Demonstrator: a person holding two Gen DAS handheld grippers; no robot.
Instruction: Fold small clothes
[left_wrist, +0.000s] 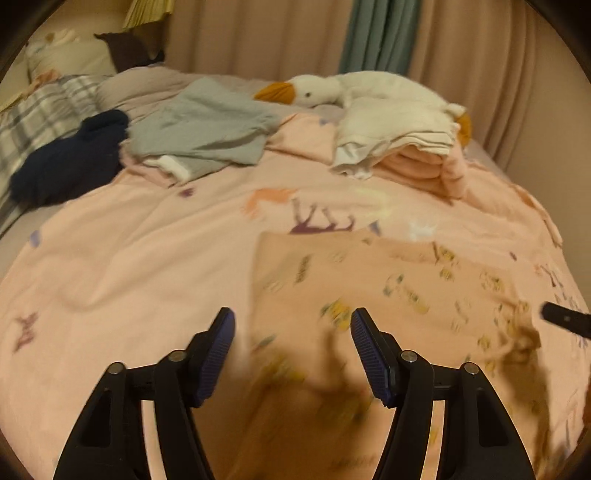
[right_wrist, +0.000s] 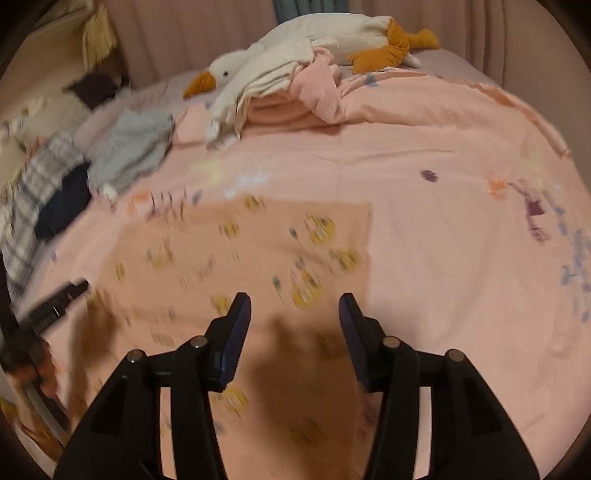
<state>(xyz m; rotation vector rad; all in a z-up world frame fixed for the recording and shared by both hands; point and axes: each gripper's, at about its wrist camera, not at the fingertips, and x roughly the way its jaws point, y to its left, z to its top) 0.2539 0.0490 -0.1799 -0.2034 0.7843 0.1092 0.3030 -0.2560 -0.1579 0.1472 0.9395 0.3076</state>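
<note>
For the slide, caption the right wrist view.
Open right tongs hover over a peach printed garment spread on a pink bedspread, plush goose behind.

Plenty of room right around both tongs. The left tongs (left_wrist: 291, 354) and right tongs (right_wrist: 295, 332) both stand apart with nothing pinched, and only the flat peach printed garment (left_wrist: 388, 295) lies under them. Left of the left tongs, the pink bedspread (left_wrist: 129, 258) is bare and wide open; same to the right of the right tongs. Clutter sits well ahead: navy clothes (left_wrist: 66, 162) and grey top (left_wrist: 207, 125) ahead-left, the folded stack (left_wrist: 406, 147) with the plush goose (left_wrist: 351, 88) ahead-right. There's a clear lane between those piles.
</note>
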